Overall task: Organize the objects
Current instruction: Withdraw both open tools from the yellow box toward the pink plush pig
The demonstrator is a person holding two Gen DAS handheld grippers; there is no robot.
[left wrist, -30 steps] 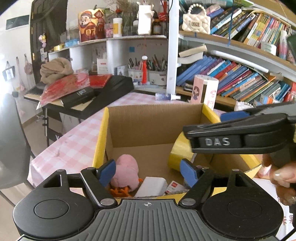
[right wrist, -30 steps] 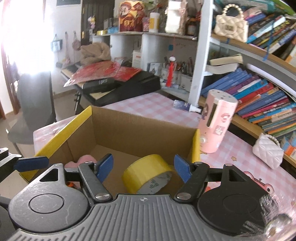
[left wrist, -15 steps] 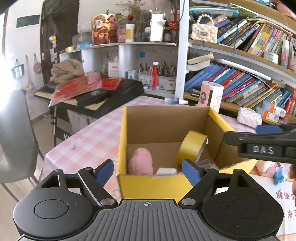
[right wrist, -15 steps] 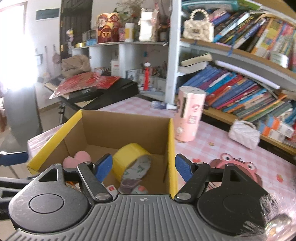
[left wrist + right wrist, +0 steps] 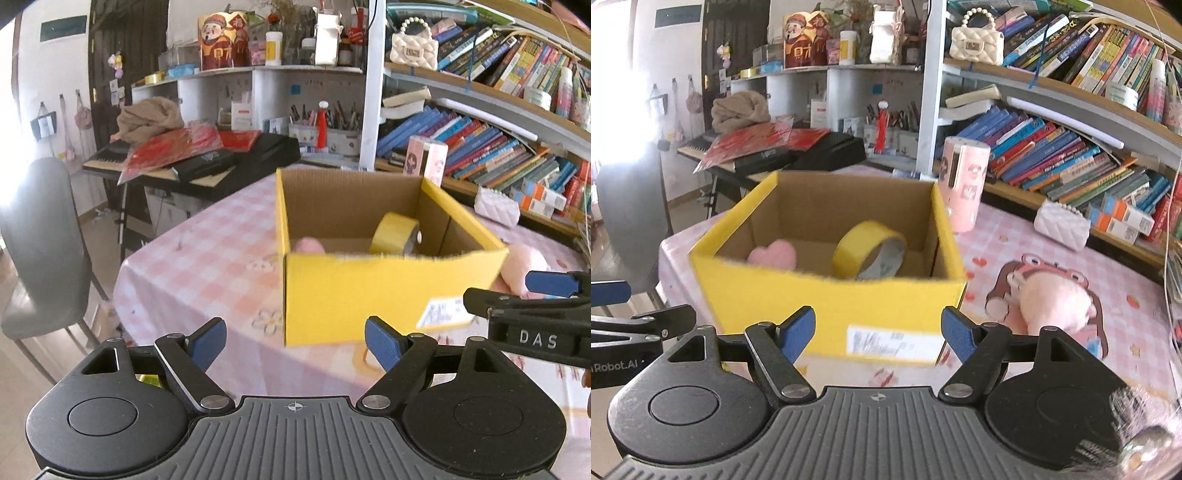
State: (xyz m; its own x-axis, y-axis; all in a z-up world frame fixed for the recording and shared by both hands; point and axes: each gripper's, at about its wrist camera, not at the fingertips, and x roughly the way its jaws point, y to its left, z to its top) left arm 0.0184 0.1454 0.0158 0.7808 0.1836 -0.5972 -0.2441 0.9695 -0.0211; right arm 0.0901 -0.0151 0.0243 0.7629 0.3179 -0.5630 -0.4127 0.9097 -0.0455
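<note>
A yellow cardboard box (image 5: 388, 291) (image 5: 827, 299) stands open on the pink checked table. Inside it lie a yellow tape roll (image 5: 393, 233) (image 5: 868, 249) and a pink plush heart (image 5: 774, 253) (image 5: 308, 245). My left gripper (image 5: 295, 341) is open and empty, held back from the box's near left corner. My right gripper (image 5: 878, 332) is open and empty, in front of the box's near wall; it also shows from the side in the left wrist view (image 5: 532, 306). A pink plush toy (image 5: 1052, 302) (image 5: 522, 266) lies on the table right of the box.
A pink cylinder (image 5: 962, 184) stands behind the box. A white quilted purse (image 5: 1062, 223) lies by the bookshelf (image 5: 1071, 155). A keyboard with red papers (image 5: 192, 158) is at the left rear. A grey chair (image 5: 40, 251) stands off the table's left edge.
Both grippers have pulled back and away from above the box; the box now sits farther off, with its front wall in view. The tape roll stays inside the box.
</note>
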